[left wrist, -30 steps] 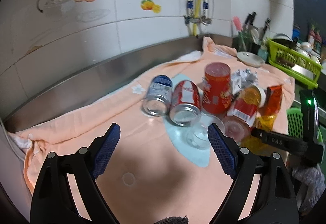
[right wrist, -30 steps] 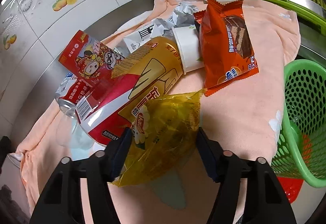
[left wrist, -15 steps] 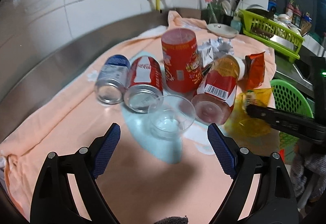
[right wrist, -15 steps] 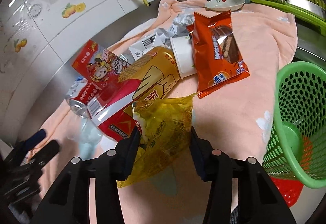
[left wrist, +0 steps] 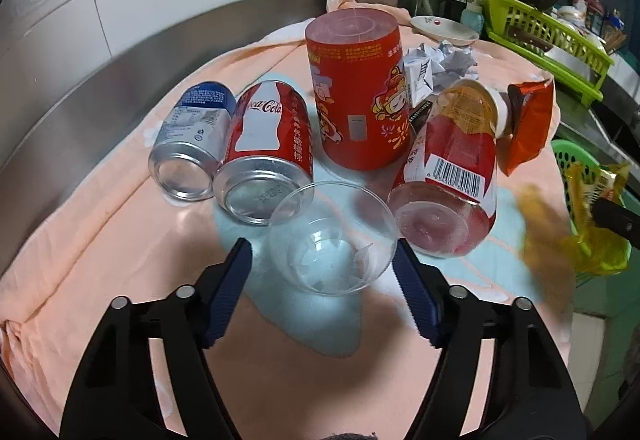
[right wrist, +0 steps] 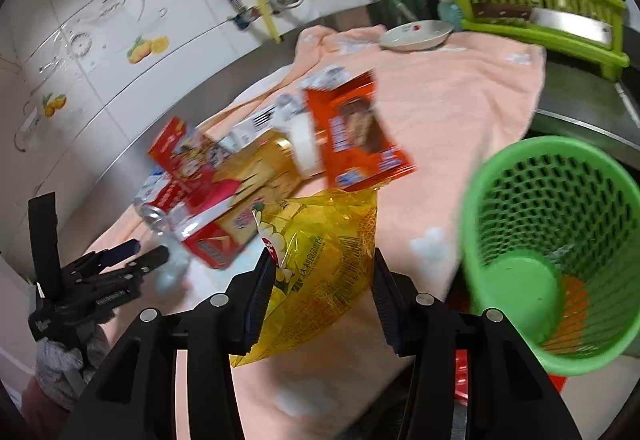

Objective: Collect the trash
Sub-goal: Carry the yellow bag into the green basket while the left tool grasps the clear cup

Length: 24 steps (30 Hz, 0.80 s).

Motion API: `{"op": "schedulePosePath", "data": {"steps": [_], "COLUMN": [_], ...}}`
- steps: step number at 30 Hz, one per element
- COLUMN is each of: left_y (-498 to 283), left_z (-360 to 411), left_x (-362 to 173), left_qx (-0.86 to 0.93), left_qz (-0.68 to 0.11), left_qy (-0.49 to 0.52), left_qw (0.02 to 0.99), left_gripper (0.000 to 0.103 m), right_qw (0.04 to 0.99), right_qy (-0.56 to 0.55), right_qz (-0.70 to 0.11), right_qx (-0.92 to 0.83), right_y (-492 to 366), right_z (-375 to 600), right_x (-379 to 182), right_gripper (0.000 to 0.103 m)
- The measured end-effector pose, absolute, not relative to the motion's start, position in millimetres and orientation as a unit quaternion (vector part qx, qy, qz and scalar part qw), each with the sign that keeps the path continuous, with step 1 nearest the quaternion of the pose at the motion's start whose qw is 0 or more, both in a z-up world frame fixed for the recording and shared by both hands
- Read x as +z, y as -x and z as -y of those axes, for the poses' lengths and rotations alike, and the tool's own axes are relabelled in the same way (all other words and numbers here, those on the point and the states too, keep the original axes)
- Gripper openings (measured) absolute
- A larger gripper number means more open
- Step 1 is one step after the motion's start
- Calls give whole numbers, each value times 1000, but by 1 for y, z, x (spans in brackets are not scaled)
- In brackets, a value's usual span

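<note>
Left gripper (left wrist: 322, 272) is closing around the clear cup (left wrist: 332, 238), pads not touching yet; right gripper (right wrist: 322, 288) is gripping the yellow wrapper (right wrist: 316, 272) beside the green basket (right wrist: 552, 240).

two cans (left wrist: 228, 143) lie side by side on the towel (left wrist: 100, 260), left of the upright canister (left wrist: 358, 95). the cup (left wrist: 332, 238) lies before them, a bottle (left wrist: 452, 167) to its right. the bin (right wrist: 560, 240) stands off the worktop's edge.
</note>
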<state>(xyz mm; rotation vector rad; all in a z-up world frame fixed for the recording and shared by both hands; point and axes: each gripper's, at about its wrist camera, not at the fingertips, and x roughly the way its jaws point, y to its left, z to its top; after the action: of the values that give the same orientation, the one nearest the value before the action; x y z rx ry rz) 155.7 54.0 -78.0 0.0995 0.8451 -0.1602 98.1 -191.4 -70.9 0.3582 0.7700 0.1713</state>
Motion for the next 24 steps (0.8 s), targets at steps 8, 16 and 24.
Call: {"op": "schedulePosePath", "data": {"steps": [8,16,24], "left_y": [-158,-143,-118], "left_z": [-50,-59,-66], "left_x": [-80,-71,-41], "left_qx": [-85,-88,-100], "left_qz": [-407,-399,-371], "left_qy": [-49,-37,-14], "left_qw": [908,912,923], "left_gripper": [62,60,60], "right_qw": [912,898,879], "right_qy": [-155,-151,-139], "right_qz": [-379,-409,-444], "right_qx": [10,-66,-106], "right_y": [-91,-96,-101], "right_z": [251,310,348], "right_x": [-78,-103,-134], "right_gripper": [46,46,46]}}
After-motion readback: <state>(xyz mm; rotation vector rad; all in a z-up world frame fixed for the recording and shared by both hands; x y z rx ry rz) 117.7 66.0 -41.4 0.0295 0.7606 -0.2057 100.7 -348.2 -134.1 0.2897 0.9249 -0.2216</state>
